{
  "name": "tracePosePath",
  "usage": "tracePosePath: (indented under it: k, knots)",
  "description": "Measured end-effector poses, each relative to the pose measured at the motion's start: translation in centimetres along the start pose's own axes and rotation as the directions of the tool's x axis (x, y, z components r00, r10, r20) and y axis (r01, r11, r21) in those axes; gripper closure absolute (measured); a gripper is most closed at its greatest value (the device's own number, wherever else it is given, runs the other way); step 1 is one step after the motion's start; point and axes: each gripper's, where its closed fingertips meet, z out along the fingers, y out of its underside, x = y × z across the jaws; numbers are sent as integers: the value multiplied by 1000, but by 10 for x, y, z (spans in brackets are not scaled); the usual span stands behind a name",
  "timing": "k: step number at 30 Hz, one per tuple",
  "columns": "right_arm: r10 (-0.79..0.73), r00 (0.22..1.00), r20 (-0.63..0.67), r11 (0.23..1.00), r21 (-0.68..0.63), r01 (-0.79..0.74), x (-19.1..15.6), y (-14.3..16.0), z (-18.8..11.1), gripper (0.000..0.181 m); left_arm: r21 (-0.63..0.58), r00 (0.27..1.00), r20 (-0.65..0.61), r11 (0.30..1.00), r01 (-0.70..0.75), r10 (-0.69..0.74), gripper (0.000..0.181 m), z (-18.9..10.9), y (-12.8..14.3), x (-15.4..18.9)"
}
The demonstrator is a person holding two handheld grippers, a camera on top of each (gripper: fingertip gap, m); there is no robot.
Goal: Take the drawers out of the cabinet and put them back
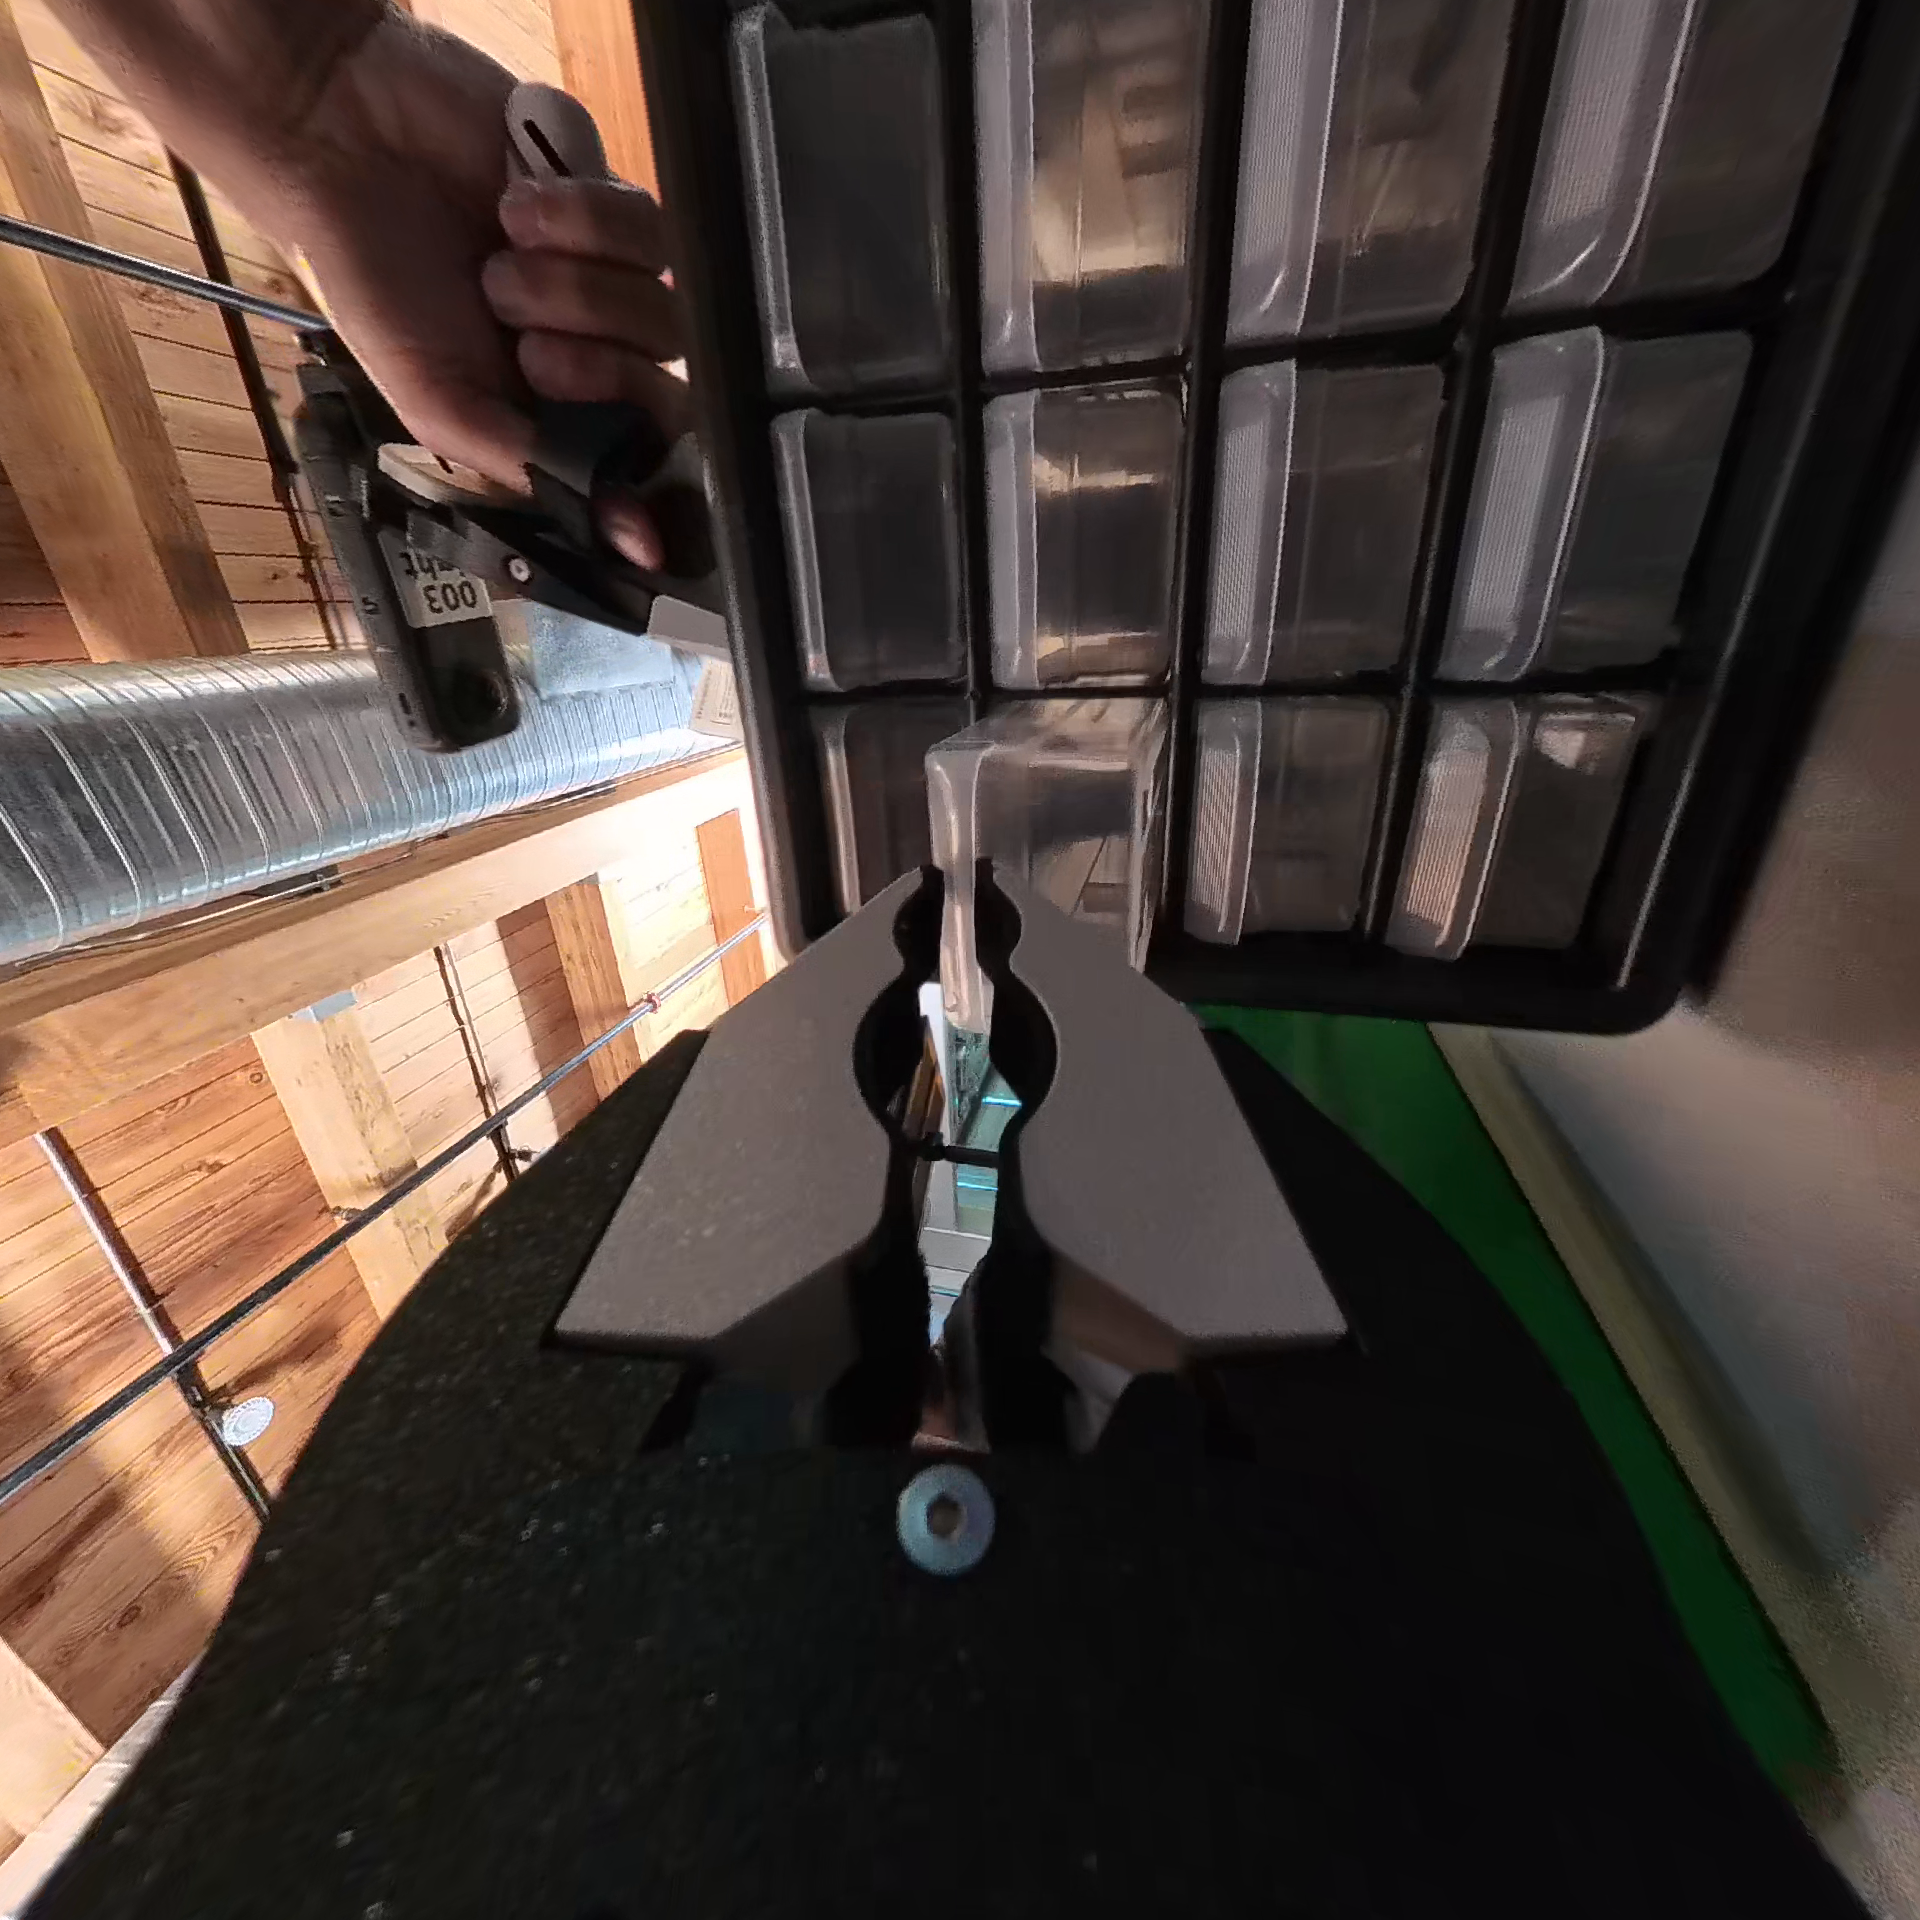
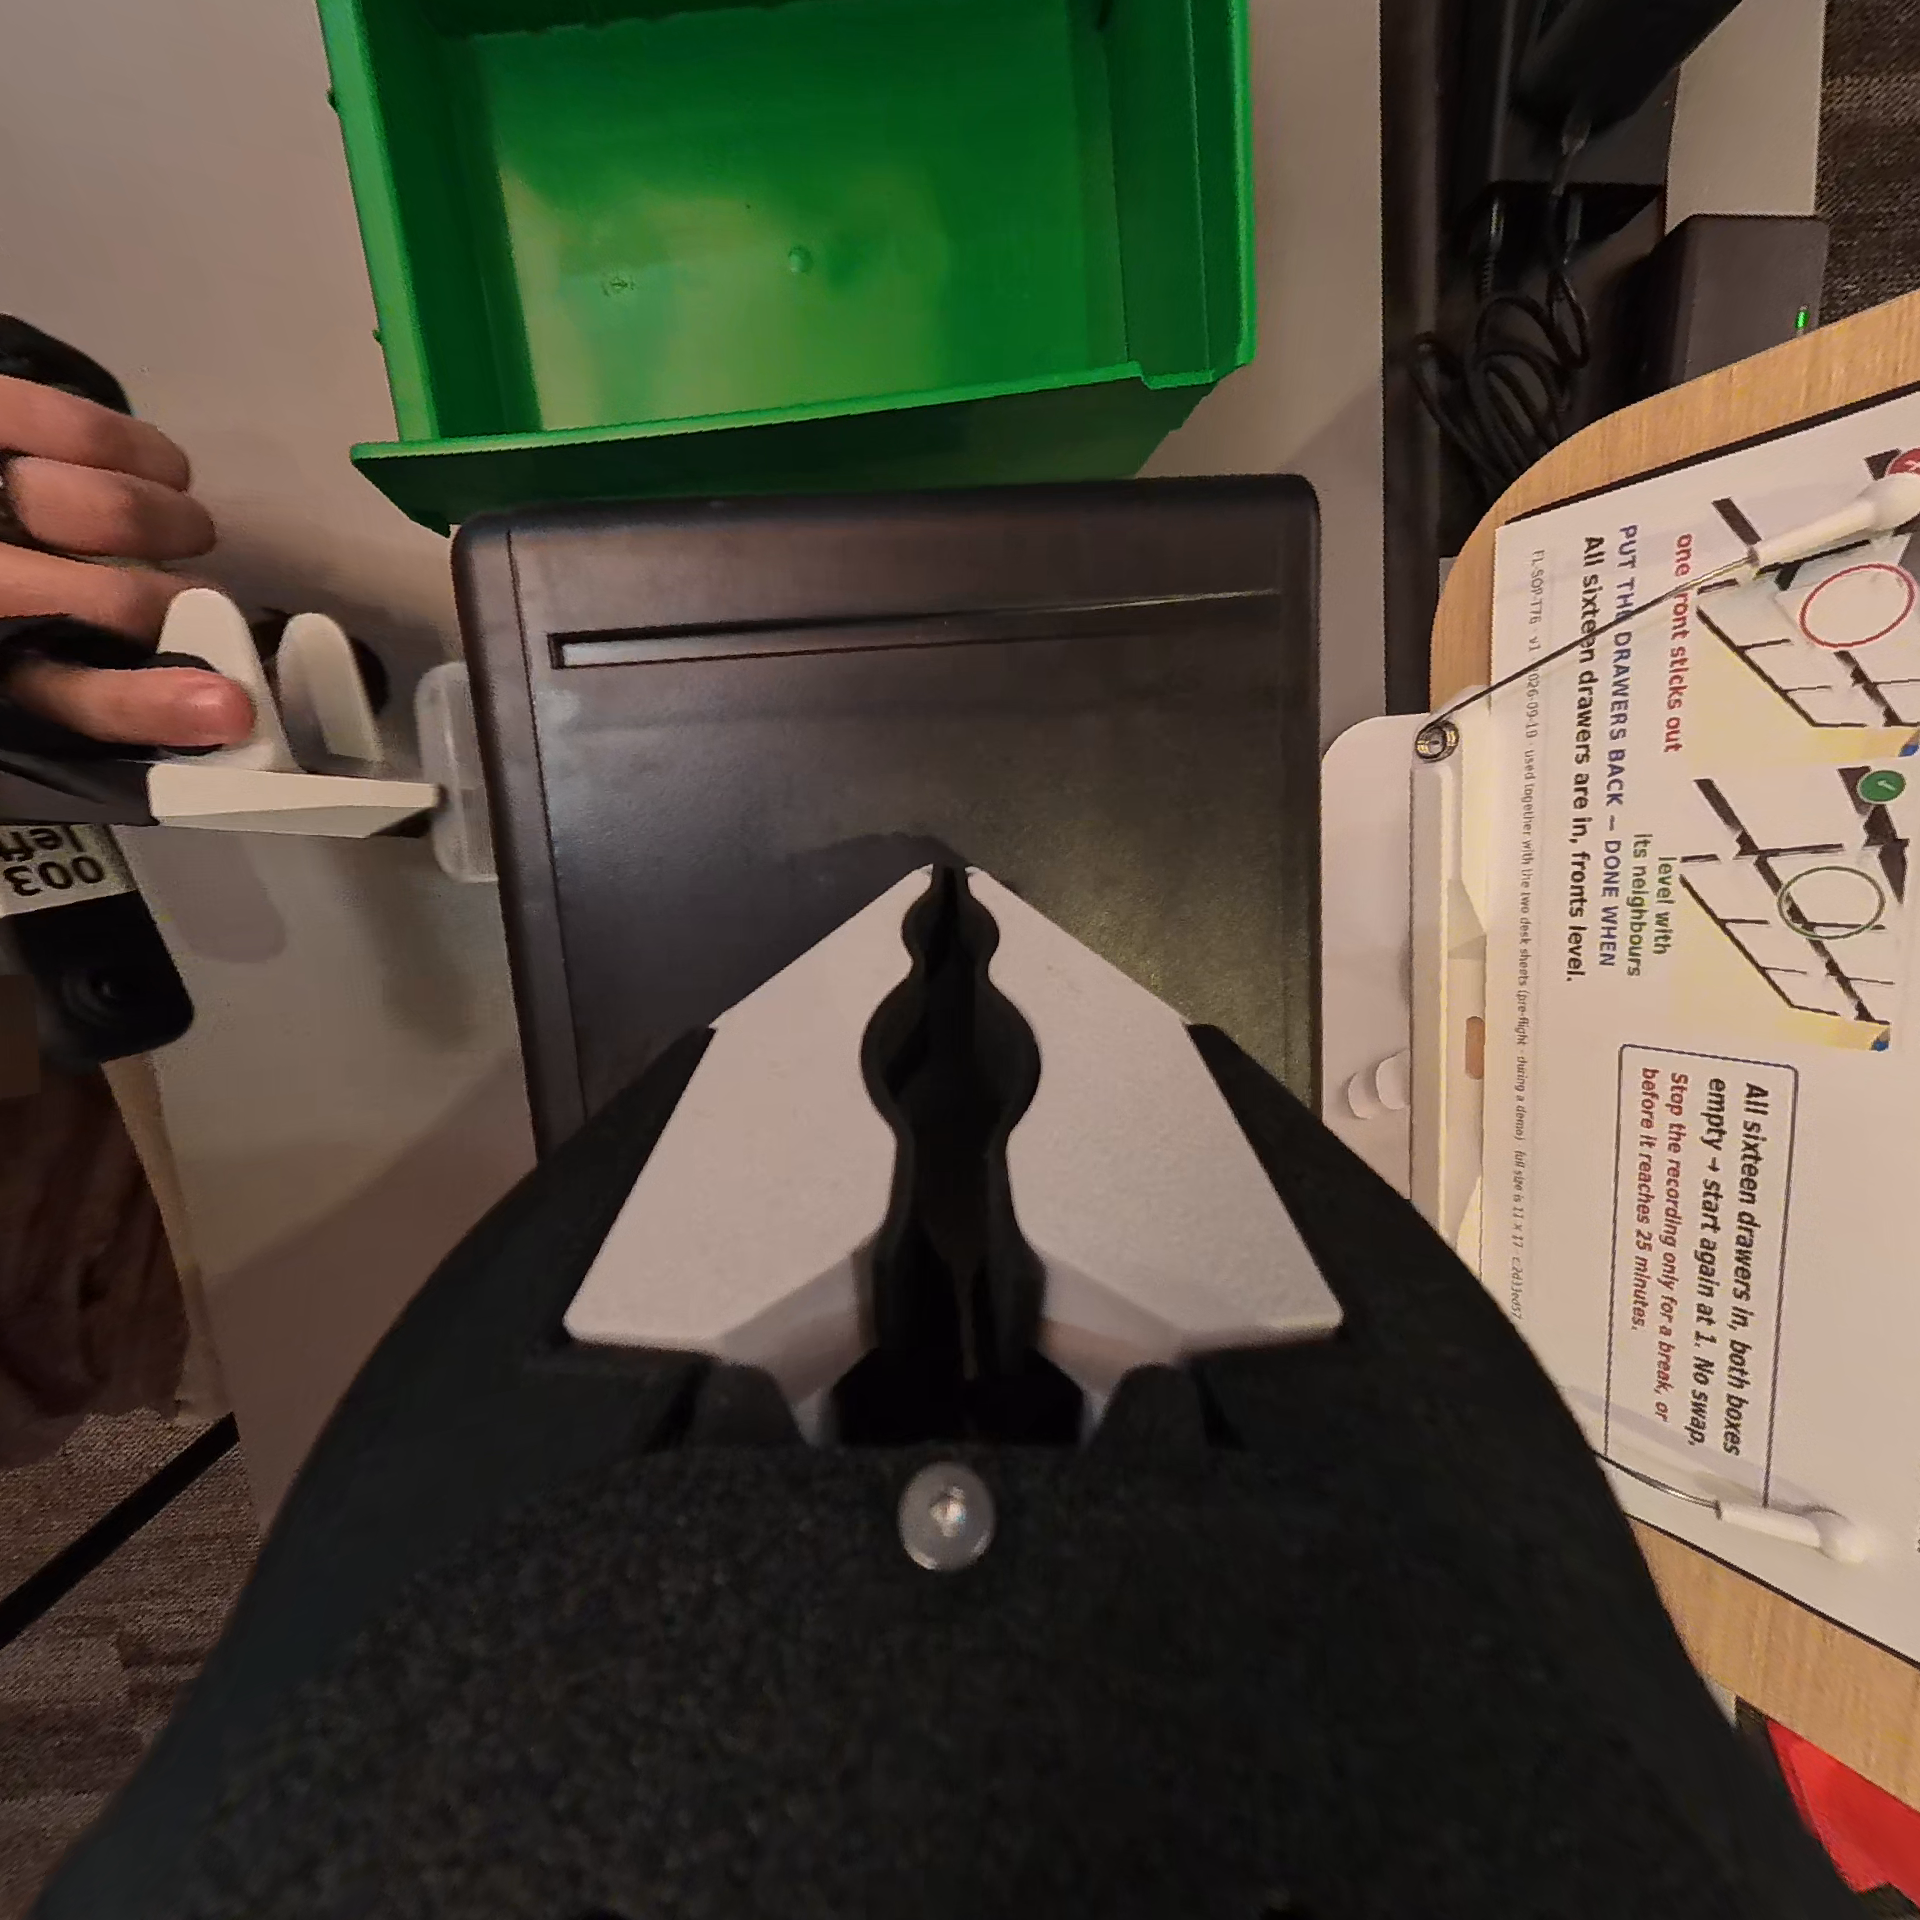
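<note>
Left tongs (image 1: 961, 914) are clenched on the clear handle lip of one drawer (image 1: 1049, 810), which stands proud of its neighbours in the black cabinet (image 1: 1205, 644). In the left wrist view that drawer sits at about twelve o'clock from the tong tips, in the row nearest the cabinet's edge, second slot in from the end. The other drawers in view look seated flush. The grip is narrow and taken on the lip alone — likely because that lip is the only part that sticks out far enough to pinch.

Right tongs (image 2: 951, 878) are closed with nothing between them, the tips pressed down against the cabinet's black outer face (image 2: 883, 727). My reading is that they act as a brace, so the cabinet does not slide or tip while the other side pulls or pushes the drawer. In the right wrist view the left tongs (image 2: 416, 810) come in from nine o'clock, gripping the drawer lip (image 2: 457, 769) just at the cabinet's edge.

A green bin (image 2: 790, 239) lies empty at twelve o'clock, just beyond the cabinet, on the pale desk (image 2: 312, 1039). A printed sheet (image 2: 1662, 935) rests at three o'clock. Whether the drawer is coming out or going back in — the frames do not settle that.
</note>
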Motion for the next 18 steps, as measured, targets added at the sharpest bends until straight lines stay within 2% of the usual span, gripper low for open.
tracePosePath:
  k: [18]
  knots:
    - [68, 997, -28, 998, -10, -68, 0, 0, 0, 181, 5, 1000, 17, 1000, -20, 20, 178, -57, -2, -14]
